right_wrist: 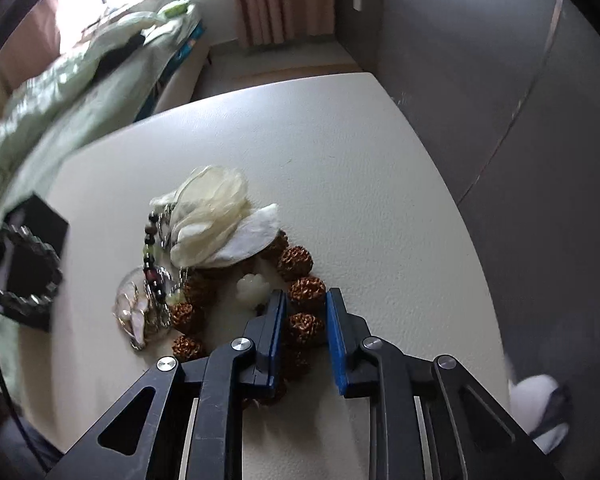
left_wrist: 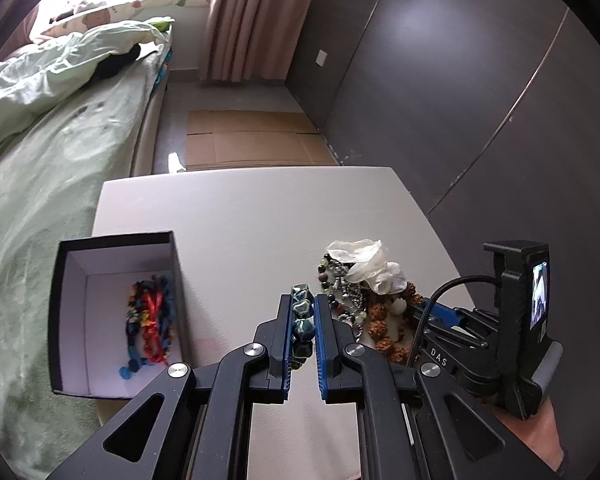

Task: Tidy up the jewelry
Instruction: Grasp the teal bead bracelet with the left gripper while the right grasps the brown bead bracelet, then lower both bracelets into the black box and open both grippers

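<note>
The left claw (left_wrist: 303, 312) squeezes the blue bead bracelet (left_wrist: 302, 316) tight so it can go in the box (left_wrist: 112, 240). The right claw (right_wrist: 306, 308) sits half open around the brown bead string (right_wrist: 302, 308) on the counter (right_wrist: 340, 160), ready to grab.

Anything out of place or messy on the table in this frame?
Yes: the jewelry pile lies tangled beside the open box, brown bead bracelet under shell pieces and chains. The left gripper clamps a teal bead bracelet.

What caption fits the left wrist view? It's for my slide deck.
Left gripper shut on a teal bead bracelet above the table, between the open box and the jewelry pile.
</note>
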A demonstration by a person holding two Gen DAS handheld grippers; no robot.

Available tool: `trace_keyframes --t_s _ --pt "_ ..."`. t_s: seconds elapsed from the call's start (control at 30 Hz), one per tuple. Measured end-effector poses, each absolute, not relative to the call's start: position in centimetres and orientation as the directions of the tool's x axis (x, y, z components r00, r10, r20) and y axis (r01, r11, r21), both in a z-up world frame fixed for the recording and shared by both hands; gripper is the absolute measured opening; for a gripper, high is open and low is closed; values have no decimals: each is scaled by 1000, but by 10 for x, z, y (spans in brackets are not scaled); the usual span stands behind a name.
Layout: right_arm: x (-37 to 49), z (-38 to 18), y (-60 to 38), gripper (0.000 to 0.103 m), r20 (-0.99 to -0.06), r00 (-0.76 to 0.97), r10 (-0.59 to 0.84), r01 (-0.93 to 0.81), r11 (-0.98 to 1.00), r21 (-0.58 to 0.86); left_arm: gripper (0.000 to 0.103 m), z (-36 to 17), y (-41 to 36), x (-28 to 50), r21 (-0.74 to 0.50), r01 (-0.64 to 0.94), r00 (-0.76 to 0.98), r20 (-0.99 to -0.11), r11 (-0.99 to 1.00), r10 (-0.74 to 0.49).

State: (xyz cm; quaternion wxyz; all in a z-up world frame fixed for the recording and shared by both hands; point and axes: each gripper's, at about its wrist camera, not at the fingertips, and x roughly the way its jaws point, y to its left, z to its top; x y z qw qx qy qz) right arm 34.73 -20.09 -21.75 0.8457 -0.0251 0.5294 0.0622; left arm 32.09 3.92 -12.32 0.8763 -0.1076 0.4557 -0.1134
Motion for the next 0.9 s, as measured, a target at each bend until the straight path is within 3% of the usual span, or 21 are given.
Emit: trace_keyframes --t_s 0.3,0.6,0.9 --pt "336 -195 -212 20 -858 467 214 -159 975 157 10 -107 53 310 -282 85 591 -758 956 -276" --pt "312 -162 -219 20 -745 539 393 -187 918 349 10 -87 79 302 -274 56 633 -734 960 -247" --pt "307 -143 -202 20 -651 602 463 -219 879 423 10 -69 107 297 -256 25 671 -712 966 -206"
